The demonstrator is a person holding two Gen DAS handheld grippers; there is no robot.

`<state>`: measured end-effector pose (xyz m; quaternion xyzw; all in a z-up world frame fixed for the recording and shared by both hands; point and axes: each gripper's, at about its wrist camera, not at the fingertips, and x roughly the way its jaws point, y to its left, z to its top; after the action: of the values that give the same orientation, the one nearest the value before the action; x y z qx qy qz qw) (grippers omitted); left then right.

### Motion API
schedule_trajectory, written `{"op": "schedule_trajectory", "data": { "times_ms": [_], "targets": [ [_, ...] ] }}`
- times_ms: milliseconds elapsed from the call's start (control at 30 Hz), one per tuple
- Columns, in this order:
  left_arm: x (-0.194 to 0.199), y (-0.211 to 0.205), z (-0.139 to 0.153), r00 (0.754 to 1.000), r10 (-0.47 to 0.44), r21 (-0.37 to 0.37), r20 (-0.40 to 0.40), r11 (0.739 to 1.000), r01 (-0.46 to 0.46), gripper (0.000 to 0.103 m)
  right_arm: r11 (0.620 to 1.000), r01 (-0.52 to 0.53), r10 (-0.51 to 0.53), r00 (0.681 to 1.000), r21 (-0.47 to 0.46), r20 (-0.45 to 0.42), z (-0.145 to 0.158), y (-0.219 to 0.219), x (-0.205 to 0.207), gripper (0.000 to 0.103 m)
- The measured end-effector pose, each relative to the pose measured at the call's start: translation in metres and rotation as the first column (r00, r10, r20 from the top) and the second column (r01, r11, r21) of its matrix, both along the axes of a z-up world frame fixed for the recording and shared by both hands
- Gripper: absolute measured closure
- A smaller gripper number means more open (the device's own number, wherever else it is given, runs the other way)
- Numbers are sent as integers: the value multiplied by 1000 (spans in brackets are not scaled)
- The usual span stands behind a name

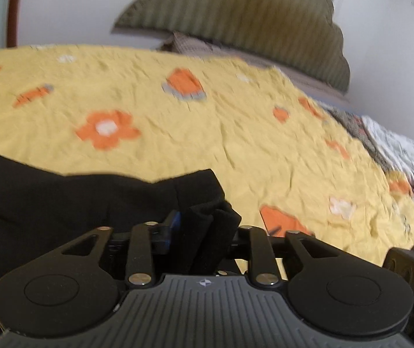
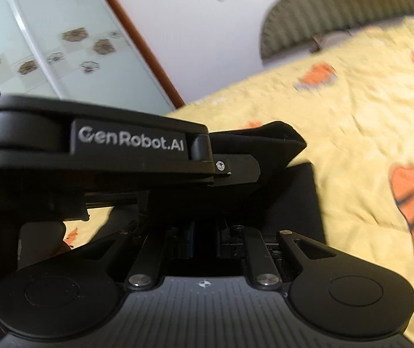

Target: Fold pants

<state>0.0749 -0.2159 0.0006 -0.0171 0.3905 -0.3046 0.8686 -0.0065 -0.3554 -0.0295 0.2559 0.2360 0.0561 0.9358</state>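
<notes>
Black pants (image 1: 61,203), soft, light and limp, are lying bunched on the near part of a yellow flowered bedspread (image 1: 236,133). The left gripper (image 1: 204,226) is holding a fabric fold between partly parted jaws; the right gripper (image 2: 204,240) is pinching cloth nearly closed. Hems and waistband are looking like the surest holds.

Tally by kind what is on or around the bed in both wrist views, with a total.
Black pants: 1
Yellow bedspread with orange prints: 1
Olive ribbed headboard: 1
Grippers: 2, left gripper and right gripper, each with black fabric between its fingers
Total: 5
</notes>
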Motion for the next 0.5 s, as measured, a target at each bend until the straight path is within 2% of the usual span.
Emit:
{"op": "schedule_trajectory", "data": {
  "times_ms": [100,133,167,200,267,333,367,400,467,500],
  "targets": [
    [0,7,0,998,-44,-4,-43,999,44,56,1000,0,-1,1000,-7,-26,-9,-6,-12,82],
    [-1,12,3,996,-67,-23,-64,998,65,45,1000,1,-2,1000,-23,-27,-10,-8,-18,82],
    [0,18,6,992,-87,-54,-89,995,83,38,999,4,-5,1000,-34,-31,-10,-10,-26,82],
    [-1,26,11,990,-100,-85,-102,992,92,37,999,13,-14,999,-47,-37,-9,-14,-33,82],
    [-3,45,22,989,-120,-121,-90,987,108,31,995,62,-65,997,-81,-40,-5,-23,-44,82],
    [-4,66,33,994,-96,-123,-43,988,90,26,982,150,-154,988,-117,-29,4,-31,-55,74],
    [-3,78,37,998,-62,-107,-6,992,61,22,973,194,-196,981,-124,-8,10,-35,-58,65],
    [-3,88,40,999,-22,-70,32,997,24,21,969,221,-220,975,-114,24,15,-39,-59,51],
    [1,103,39,991,63,52,116,996,-69,20,976,204,-199,977,-75,72,22,-43,-53,35],
    [4,109,36,986,78,109,151,990,-95,20,983,173,-168,982,-57,91,25,-44,-44,35]
  ]
}}
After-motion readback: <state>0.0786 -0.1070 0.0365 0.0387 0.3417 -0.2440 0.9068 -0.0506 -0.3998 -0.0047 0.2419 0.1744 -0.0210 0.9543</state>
